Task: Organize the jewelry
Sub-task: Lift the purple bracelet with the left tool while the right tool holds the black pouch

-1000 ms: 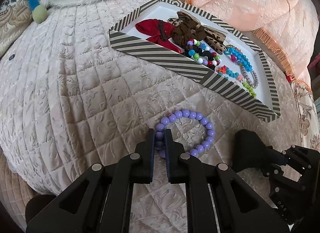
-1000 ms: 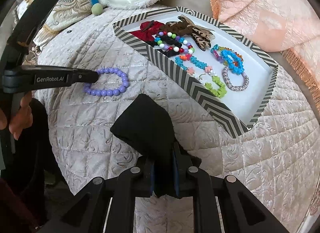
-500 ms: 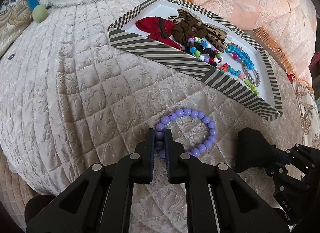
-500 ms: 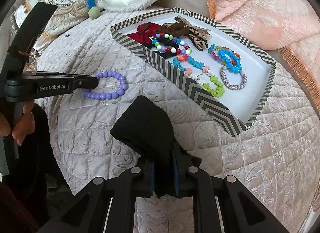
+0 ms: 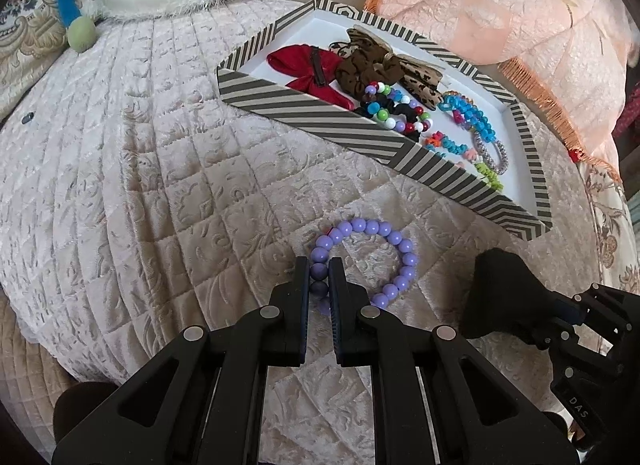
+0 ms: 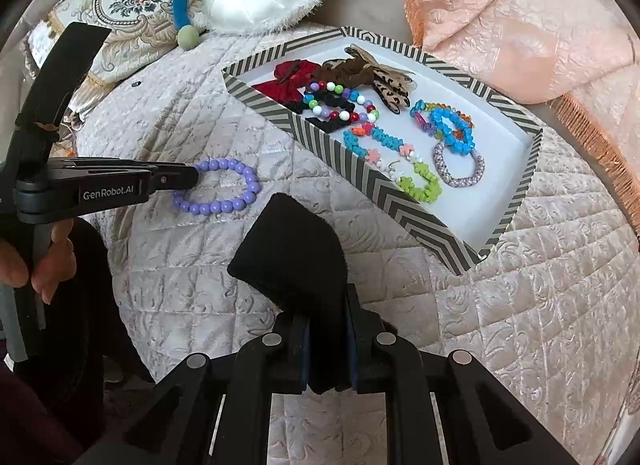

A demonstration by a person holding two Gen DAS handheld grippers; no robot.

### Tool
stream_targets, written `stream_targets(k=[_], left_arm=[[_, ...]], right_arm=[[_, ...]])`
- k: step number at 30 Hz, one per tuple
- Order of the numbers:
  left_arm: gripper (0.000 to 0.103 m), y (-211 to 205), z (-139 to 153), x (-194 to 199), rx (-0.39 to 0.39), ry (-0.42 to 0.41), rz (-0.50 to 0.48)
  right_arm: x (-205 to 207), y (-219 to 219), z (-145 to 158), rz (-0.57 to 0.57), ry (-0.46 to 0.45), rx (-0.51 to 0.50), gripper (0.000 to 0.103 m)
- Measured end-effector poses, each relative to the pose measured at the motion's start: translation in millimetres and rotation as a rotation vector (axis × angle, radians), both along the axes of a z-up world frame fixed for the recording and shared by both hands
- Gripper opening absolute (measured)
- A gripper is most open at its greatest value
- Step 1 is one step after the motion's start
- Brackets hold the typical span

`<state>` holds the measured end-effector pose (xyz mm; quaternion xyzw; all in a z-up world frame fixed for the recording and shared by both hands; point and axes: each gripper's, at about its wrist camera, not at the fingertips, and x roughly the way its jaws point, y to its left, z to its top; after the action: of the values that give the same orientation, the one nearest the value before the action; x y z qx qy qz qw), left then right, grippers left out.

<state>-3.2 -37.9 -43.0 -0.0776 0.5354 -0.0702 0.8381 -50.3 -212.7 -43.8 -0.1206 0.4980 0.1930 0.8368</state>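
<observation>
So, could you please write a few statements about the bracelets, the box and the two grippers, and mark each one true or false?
1. The left gripper is shut on the purple bead bracelet. True.
2. The purple bead bracelet lies inside the striped box. False: it is on the quilt, outside the box.
3. The right gripper holds a black cloth piece. True.
4. The striped box is empty. False: it holds bows, a scrunchie and several bracelets.
5. A red bow sits in the box. True.
</observation>
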Motion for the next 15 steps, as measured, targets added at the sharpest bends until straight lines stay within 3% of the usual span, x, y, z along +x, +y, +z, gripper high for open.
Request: stream_targets(k=[15], left_arm=[[0.008,6,24,-12,-0.003,-0.048,0.004]], right_arm=[[-4,8,16,0.000,-0.028,0.003,0.013]])
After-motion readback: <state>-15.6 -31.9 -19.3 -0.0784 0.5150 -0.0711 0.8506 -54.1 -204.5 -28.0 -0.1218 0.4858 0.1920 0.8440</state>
